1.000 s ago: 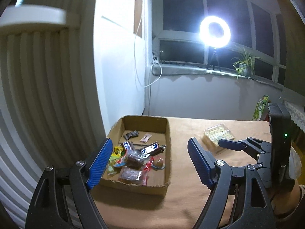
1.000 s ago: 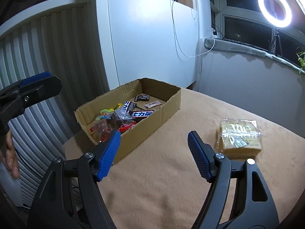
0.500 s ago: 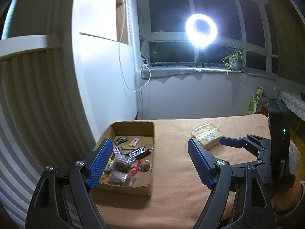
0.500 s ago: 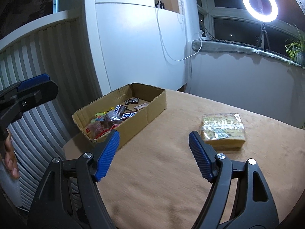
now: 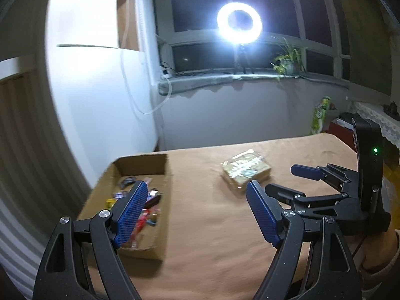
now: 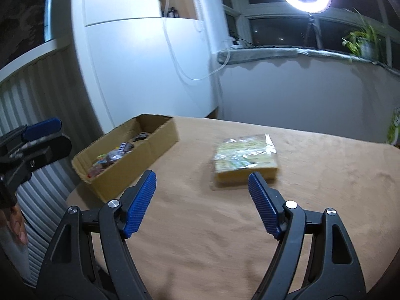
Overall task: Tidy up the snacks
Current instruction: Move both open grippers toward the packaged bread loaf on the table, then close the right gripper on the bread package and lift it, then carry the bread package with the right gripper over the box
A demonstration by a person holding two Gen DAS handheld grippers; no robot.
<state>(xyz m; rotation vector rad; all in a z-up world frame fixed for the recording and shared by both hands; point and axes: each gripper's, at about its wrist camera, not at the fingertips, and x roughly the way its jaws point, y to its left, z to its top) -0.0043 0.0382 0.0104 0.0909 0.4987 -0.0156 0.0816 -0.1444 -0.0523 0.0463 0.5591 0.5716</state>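
A shallow cardboard box (image 5: 165, 200) with several wrapped snacks (image 5: 147, 215) in it stands at the left on the tan tabletop; it also shows as the box (image 6: 150, 150) in the right wrist view. A clear-wrapped yellowish biscuit packet (image 5: 246, 172) lies alone mid-table. My left gripper (image 5: 197, 183) hovers open and empty, its left finger over the box. My right gripper (image 6: 202, 176) is open and empty, short of the packet (image 6: 246, 157). Each gripper shows in the other's view: the right gripper (image 5: 287, 181), and the left gripper (image 6: 63, 135) beside the box.
A ring light (image 5: 239, 23) on a tripod and a potted plant (image 5: 287, 61) stand on the windowsill behind. A white cabinet (image 6: 150, 62) and ribbed panel (image 6: 45, 187) flank the table's left side. A green bag (image 5: 320, 117) is beyond the far right edge. A hand (image 6: 15, 225) holds the left gripper.
Both views have swung: box and packet slid leftward in frame and look farther away. The packet now sits ahead of the right gripper's right finger. Both grippers stay open.
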